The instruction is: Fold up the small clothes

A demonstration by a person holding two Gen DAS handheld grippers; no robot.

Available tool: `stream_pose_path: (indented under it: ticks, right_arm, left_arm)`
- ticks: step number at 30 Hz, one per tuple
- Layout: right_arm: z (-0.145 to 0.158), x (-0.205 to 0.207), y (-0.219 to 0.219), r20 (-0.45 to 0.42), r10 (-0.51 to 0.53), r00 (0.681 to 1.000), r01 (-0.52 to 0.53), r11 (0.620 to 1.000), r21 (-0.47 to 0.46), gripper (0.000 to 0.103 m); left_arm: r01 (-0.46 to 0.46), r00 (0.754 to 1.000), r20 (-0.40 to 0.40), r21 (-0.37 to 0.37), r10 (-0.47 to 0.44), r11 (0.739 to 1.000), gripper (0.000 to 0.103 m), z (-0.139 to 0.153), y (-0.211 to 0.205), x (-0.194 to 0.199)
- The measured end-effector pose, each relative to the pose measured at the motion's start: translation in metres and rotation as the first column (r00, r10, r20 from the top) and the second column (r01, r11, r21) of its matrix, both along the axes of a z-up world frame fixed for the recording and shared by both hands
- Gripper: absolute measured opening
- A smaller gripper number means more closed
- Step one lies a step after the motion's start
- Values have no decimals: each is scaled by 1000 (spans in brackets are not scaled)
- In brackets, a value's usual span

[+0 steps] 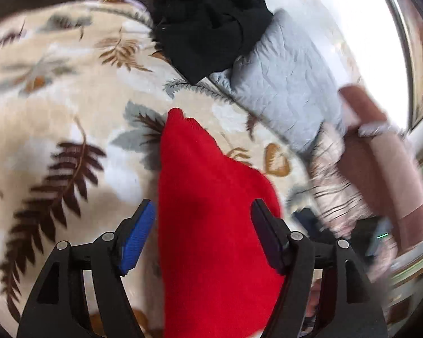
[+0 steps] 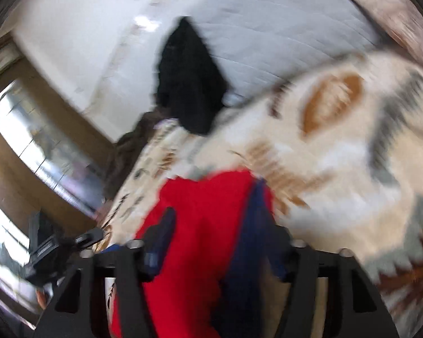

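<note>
A red knit garment [image 1: 200, 169] lies on a cream bedspread with a leaf print [image 1: 56, 98], one corner pointing away from me. My left gripper [image 1: 203, 233] is open. Its blue pad [image 1: 138, 236] stands just clear of the cloth's left edge, and the dark pad [image 1: 268, 236] sits at the right edge. The right wrist view is blurred. In it the red garment [image 2: 206, 197] fills the gap of my right gripper [image 2: 208, 225], whose pads look pressed against it from both sides.
A crumpled black garment [image 1: 211, 19] lies at the far side, against a pale grey quilted cover [image 1: 284, 84]. A person's sleeved arm [image 1: 386, 163] reaches in from the right. In the right wrist view a black device [image 2: 48, 248] sits at the lower left, beside a wooden-framed glass panel [image 2: 28, 140].
</note>
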State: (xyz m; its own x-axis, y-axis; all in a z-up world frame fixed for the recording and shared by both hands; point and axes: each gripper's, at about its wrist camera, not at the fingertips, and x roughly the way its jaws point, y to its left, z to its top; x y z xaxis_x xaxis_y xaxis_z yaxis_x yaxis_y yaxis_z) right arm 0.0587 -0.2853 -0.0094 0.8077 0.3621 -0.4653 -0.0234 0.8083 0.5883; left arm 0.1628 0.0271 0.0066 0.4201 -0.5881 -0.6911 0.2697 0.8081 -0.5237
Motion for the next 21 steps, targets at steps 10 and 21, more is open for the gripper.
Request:
stream_pose_path:
  ticks: [10,21]
  right_arm:
    - [-28,45,24,-175,33,984,-68,978,-197,0]
    - [-11,-13,54,-181,160,970,-211,926,-314,9]
  left_arm:
    - [40,990,-138,56,-32,998,87,-54,-14,22]
    - [43,999,-33,153,-38,987,87,-27,-12,-19]
